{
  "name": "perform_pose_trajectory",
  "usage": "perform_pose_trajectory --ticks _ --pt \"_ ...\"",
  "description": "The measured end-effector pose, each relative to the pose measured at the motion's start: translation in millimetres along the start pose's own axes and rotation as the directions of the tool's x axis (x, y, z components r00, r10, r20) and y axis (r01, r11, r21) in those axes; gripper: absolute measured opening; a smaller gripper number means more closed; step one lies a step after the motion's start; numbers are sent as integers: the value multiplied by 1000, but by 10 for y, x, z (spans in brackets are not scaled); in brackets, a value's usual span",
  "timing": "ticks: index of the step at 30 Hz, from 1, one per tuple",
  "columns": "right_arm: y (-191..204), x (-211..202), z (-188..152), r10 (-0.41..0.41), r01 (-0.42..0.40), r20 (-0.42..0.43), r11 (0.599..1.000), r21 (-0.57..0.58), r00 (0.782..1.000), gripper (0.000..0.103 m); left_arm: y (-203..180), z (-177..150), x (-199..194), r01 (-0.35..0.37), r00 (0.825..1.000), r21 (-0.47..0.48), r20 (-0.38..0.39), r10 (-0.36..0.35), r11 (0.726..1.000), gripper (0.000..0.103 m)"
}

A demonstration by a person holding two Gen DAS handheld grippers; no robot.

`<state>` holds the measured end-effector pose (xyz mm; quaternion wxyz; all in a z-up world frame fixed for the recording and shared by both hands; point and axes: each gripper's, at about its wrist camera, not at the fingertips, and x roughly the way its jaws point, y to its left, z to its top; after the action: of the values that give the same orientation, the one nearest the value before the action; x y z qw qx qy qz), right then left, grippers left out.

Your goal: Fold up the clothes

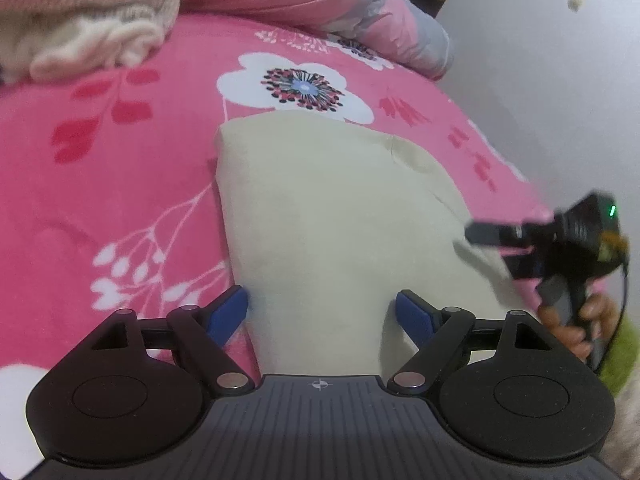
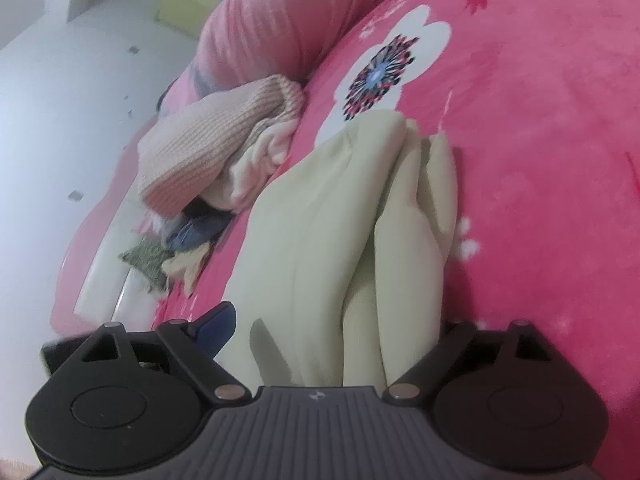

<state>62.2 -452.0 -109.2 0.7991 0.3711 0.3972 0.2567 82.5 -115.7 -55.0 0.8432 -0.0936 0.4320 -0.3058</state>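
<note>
Your left gripper (image 1: 322,312) gapes wide over the half-folded cream garment (image 1: 320,208) mid-bed (image 1: 120,184), right gripper (image 2: 332,320) open astride its bunched end; the heap (image 2: 208,152) by the bed's edge awaits.

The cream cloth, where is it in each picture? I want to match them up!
Left wrist view: the cream cloth lies flat in the middle, running from the white flower down between the open blue fingertips.
Right wrist view: the cream cloth lies bunched in long folds through the middle, down to the gripper body.
Shared landmark: the big white flower with a dark dotted centre on the pink blanket, just past the cloth's far end.
</note>
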Motion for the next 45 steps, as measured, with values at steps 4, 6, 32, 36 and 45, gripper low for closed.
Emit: perform_pose_trajectory --ticks 4,6,32,36,45 --pt "-22 -3 4 15 -15 -9 1000 -4 1000 88 259 52 89 90 995 -105 -26 -93 990 81" --pt "-44 3 19 27 -26 -11 1000 3 1000 88 394 67 175 145 987 -178 -38 -154 973 81" --pt "478 110 122 -70 65 -30 990 -127 997 58 177 145 164 227 974 -128 28 -225 965 82" --pt "652 54 51 -89 89 4 988 -128 996 56 123 119 17 238 971 -128 47 -234 963 80" --pt "923 -230 -182 -100 112 106 987 -116 989 54 -95 156 -214 277 961 -110 56 -272 955 79"
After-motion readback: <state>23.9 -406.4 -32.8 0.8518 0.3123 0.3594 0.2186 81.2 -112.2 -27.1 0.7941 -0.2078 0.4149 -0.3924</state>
